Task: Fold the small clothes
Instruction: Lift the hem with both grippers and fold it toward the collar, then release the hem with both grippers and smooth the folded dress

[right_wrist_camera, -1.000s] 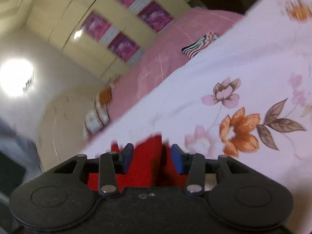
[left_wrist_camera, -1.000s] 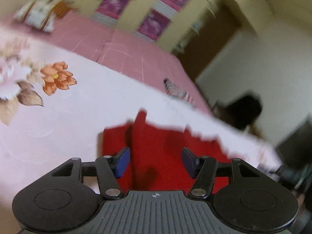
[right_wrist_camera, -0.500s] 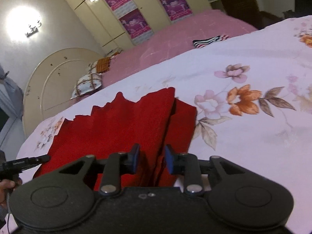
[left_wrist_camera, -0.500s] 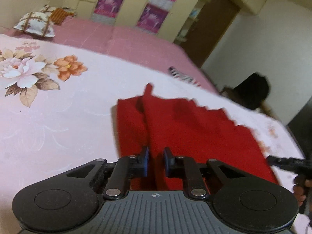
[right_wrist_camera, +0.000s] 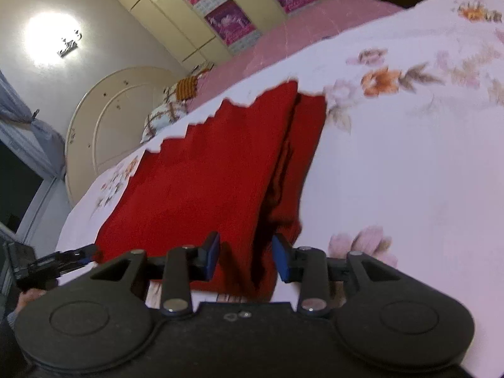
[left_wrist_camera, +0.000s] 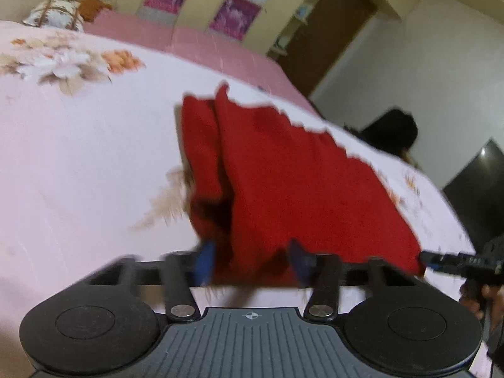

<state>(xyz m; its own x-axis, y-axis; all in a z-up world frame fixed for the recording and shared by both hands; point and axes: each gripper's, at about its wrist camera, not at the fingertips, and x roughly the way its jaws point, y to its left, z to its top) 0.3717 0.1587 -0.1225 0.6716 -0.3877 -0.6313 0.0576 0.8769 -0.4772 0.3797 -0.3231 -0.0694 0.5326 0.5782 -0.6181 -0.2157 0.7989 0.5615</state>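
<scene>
Flowered bedspread (left_wrist_camera: 78, 163), red cloth (left_wrist_camera: 299, 182) laid flat.
Left gripper (left_wrist_camera: 250, 263) and right gripper (right_wrist_camera: 245, 260) straddle opposite near corners (both open, holding nothing).

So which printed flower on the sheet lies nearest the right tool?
The pale pink flower, just beside the right tool; the orange flower lies much farther up the sheet.

Pale floral-print bedsheet (right_wrist_camera: 409, 163) covers near bed; plain pink bedspread (left_wrist_camera: 201, 47) beyond it. Cream wardrobe doors with purple posters (left_wrist_camera: 233, 15) along far wall. Rounded cream headboard (right_wrist_camera: 104, 119) at left. Bright wall lamp (right_wrist_camera: 52, 37) lit. Dark brown door (left_wrist_camera: 330, 28) at right.
</scene>
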